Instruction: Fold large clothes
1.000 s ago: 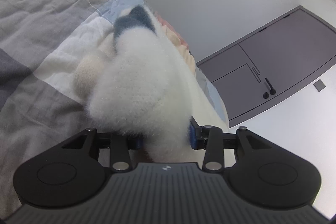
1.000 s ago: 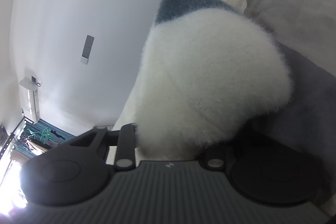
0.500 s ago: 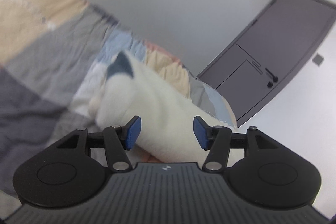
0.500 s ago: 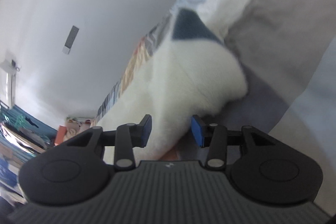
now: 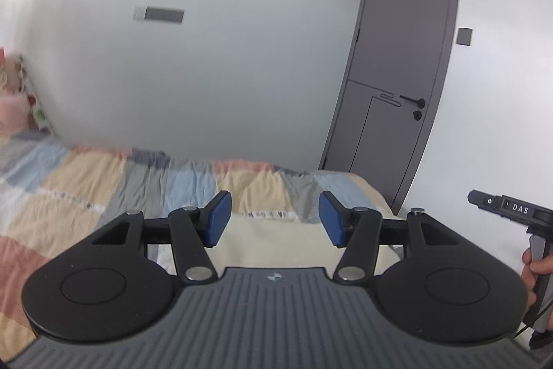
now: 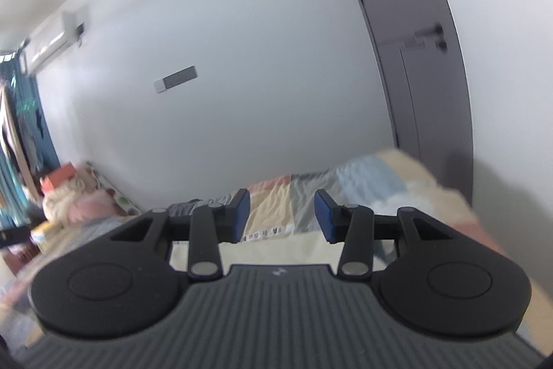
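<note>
A cream fleece garment (image 5: pixel 273 244) lies on the patchwork bed, mostly hidden below my left gripper (image 5: pixel 273 218), which is open and empty above it. The garment also shows in the right wrist view (image 6: pixel 276 248) just under my right gripper (image 6: pixel 278 215), which is open and empty too. Both grippers are lifted and face the far wall. The right gripper's handle, held in a hand, shows at the right edge of the left wrist view (image 5: pixel 511 206).
The patchwork quilt (image 5: pixel 103 182) covers the bed up to the white wall. A grey door (image 5: pixel 401 64) stands at the right beyond the bed's end. Pillows and soft items (image 6: pixel 69 196) pile at the far left. An air conditioner (image 6: pixel 52 40) hangs high on the wall.
Both grippers let go of the fleece garment, opened wide, and lifted and tilted up from it, so the views now face the wall and door.
</note>
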`<state>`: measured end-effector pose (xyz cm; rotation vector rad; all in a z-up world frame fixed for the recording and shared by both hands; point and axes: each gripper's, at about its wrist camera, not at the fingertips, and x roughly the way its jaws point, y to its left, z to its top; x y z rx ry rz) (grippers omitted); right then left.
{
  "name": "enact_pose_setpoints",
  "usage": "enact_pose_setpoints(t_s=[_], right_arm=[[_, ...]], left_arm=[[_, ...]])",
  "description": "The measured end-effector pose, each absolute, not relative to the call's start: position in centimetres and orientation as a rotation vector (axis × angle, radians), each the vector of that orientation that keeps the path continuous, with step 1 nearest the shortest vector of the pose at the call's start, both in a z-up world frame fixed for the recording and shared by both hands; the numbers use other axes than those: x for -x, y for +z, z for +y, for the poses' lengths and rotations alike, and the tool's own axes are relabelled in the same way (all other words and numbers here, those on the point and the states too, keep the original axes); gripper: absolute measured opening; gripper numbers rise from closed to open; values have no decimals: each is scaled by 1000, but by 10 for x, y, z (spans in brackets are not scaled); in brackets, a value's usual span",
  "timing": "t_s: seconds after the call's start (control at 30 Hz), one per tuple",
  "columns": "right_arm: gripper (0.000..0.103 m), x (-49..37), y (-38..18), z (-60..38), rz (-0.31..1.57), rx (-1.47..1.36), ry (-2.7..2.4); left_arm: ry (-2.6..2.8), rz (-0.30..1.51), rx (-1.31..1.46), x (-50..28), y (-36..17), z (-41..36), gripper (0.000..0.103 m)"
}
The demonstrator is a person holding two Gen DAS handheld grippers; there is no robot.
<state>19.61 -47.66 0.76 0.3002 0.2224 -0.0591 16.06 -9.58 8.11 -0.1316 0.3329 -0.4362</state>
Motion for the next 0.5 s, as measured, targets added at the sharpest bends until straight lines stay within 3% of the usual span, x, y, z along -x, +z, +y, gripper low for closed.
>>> enact_pose_setpoints(t_s=[0.23,0.5], right_arm=[[45,-148,38,-439,187,-228,10],[45,-116,15,-409,234,-222,44]], left_arm=[[-427,243,49,-91,105,-102,62],[-345,224,53,-41,80,-99,62]])
